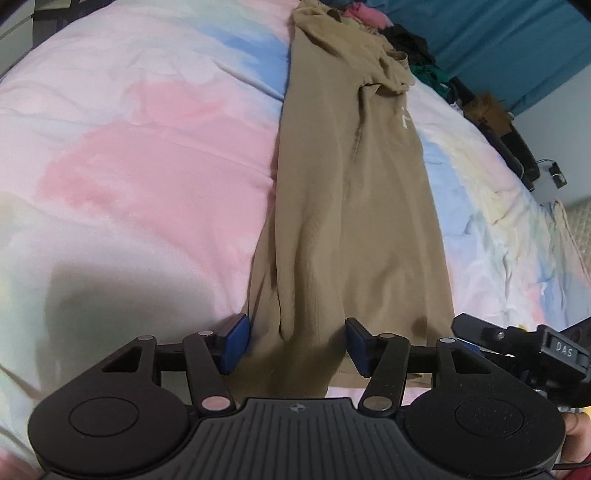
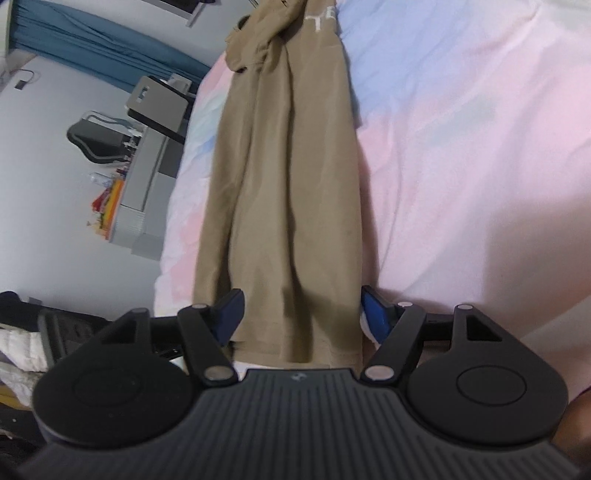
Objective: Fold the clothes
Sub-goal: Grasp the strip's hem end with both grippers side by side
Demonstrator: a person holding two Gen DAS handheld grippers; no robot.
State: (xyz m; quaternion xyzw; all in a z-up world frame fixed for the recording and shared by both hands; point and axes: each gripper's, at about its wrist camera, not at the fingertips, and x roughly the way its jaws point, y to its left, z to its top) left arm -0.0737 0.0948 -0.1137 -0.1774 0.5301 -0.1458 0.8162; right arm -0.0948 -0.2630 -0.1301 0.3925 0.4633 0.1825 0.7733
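Observation:
A tan shirt [image 1: 351, 192] lies folded into a long narrow strip on the pastel bed cover [image 1: 147, 155], its collar and a white print at the far end. My left gripper [image 1: 297, 341] is open, and its blue pads [image 1: 236, 341] straddle the near left part of the hem. In the right wrist view the same tan shirt [image 2: 288, 192] runs away from me. My right gripper [image 2: 301, 314] is open too, with the near hem lying between its blue pads [image 2: 231, 312]. The right gripper [image 1: 517, 343] also shows at the lower right of the left wrist view.
A heap of dark, pink and green clothes [image 1: 399, 33] sits past the shirt's collar. A teal curtain [image 1: 498, 44] hangs behind the bed. Beside the bed stand a grey desk [image 2: 147, 177], a chair [image 2: 99, 140] and colourful items [image 2: 109, 199]. Wide pastel bedding [image 2: 461, 147] spreads to the right.

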